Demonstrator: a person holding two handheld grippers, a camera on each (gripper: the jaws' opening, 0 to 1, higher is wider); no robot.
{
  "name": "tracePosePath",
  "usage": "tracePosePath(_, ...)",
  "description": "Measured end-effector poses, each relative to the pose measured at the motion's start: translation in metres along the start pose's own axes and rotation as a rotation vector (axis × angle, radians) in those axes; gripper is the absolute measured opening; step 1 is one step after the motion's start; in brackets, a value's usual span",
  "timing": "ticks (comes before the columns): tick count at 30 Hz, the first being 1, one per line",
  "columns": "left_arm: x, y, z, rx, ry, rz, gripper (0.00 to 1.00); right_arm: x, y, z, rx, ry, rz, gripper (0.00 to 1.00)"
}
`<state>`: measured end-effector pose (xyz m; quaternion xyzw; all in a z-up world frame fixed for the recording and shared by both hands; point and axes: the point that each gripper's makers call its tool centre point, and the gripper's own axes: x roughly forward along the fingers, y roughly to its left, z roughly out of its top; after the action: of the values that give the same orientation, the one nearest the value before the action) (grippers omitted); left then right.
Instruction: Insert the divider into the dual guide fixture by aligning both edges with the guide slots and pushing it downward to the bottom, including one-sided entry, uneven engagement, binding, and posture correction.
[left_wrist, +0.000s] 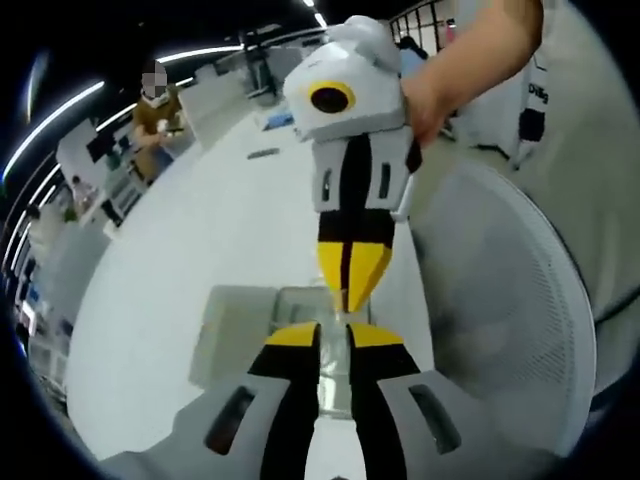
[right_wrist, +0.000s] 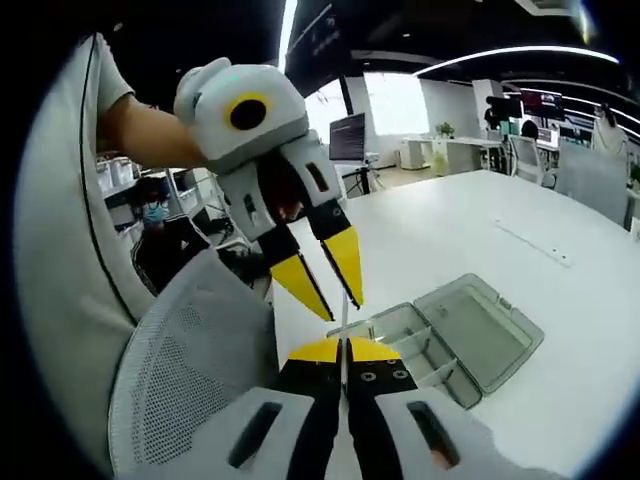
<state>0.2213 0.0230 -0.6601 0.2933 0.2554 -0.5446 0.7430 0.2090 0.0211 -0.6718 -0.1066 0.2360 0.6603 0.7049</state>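
Both grippers are holding a thin clear divider in the air above the table, so the step in hand looks like carrying and lining up, not yet pushing down.

In the right gripper view, the right gripper is pinching the near edge of the sheet with its jaws nearly closed, and the left gripper is coming in from the far left with its yellow tips narrowed on the upper part of the same sheet.

In the left gripper view, the left gripper is showing its jaws a little apart with the clear sheet running between them, and the right gripper is meeting it tip to tip from the far side.

Below and to the right in the right gripper view, a clear plastic box with inner compartments is lying on the table with its lid opened flat beside it. This appears to be the fixture.

The next move probably calls for lowering the sheet level, so both edges enter their slots together and neither side leads.

The divider is see-through and edge-on, so its outline and tilt are hard to make out. The guide slots are too small to see, and the grippers are covering part of the box.
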Motion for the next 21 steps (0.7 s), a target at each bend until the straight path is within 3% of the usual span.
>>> tracePosePath(9, 0.001, -0.007, -0.002, -0.004, 0.021, -0.046, 0.03, 0.001, 0.005, -0.002, -0.133, 0.016, 0.018, 0.00)
tracePosePath(21, 0.001, -0.015, -0.005, -0.031, 0.041, -0.103, 0.00, 0.003, 0.009, -0.003, -0.174, 0.031, 0.035, 0.00)
